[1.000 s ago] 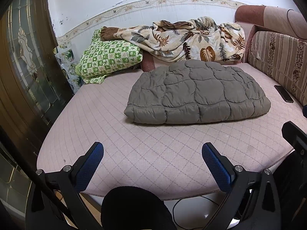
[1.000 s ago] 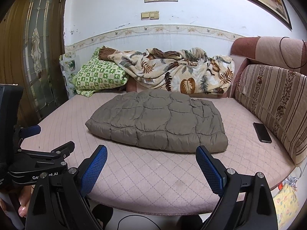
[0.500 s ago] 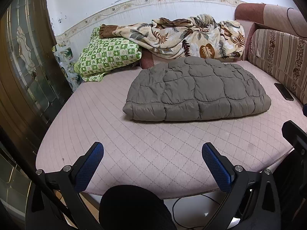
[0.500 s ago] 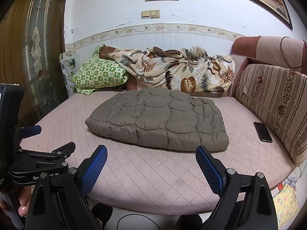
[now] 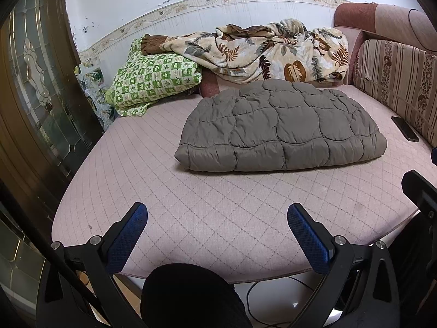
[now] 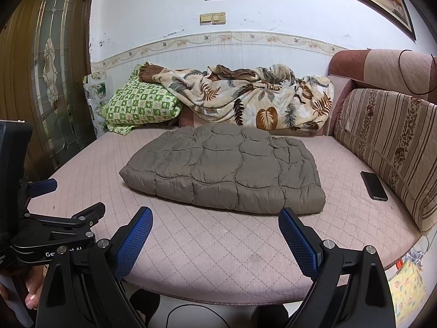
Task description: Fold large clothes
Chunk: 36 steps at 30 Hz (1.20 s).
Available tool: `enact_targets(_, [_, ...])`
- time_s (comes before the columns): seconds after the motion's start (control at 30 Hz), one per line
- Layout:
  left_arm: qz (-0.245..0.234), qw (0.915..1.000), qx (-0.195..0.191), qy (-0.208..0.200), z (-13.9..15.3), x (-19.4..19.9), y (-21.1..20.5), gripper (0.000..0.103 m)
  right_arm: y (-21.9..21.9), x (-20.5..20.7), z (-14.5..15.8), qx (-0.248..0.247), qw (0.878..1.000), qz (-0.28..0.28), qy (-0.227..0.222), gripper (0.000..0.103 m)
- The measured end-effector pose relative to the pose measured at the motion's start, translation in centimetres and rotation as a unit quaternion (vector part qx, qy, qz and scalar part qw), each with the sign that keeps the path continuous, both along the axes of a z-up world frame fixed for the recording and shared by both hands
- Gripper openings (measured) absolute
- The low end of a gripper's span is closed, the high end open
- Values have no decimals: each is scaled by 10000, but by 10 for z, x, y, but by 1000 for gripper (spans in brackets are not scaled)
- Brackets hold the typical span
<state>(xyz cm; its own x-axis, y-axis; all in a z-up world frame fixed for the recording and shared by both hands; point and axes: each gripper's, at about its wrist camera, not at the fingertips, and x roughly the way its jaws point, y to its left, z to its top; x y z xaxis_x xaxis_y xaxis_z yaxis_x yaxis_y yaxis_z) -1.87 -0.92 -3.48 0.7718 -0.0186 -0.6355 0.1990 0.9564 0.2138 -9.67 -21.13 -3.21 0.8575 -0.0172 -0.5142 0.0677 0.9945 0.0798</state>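
A grey-brown quilted padded garment point(image 5: 281, 128) lies folded into a thick rectangle in the middle of the pink quilted bed point(image 5: 213, 207); it also shows in the right wrist view point(image 6: 226, 172). My left gripper point(image 5: 217, 216) is open and empty, hovering above the bed's front edge, well short of the garment. My right gripper point(image 6: 215, 217) is open and empty, just in front of the garment's near edge. The left gripper's body point(image 6: 54, 227) shows at the lower left of the right wrist view.
A green checked pillow point(image 5: 153, 82) and a leaf-print blanket point(image 5: 262, 52) lie at the back by the wall. A striped sofa back point(image 6: 387, 147) bounds the right side. A black phone point(image 6: 373, 186) lies on the bed near it. A wooden glass door point(image 6: 52, 82) stands left.
Both grippers have edged slightly forward toward the bed, so the garment looks a little nearer. Both stay open. The garment has not moved.
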Motion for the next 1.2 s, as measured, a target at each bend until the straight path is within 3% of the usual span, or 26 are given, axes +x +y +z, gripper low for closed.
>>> enact_targets(1.2, [-28,10000,33,11,9,-10,8,103,4,-6,3,41,9999,111,-99,95])
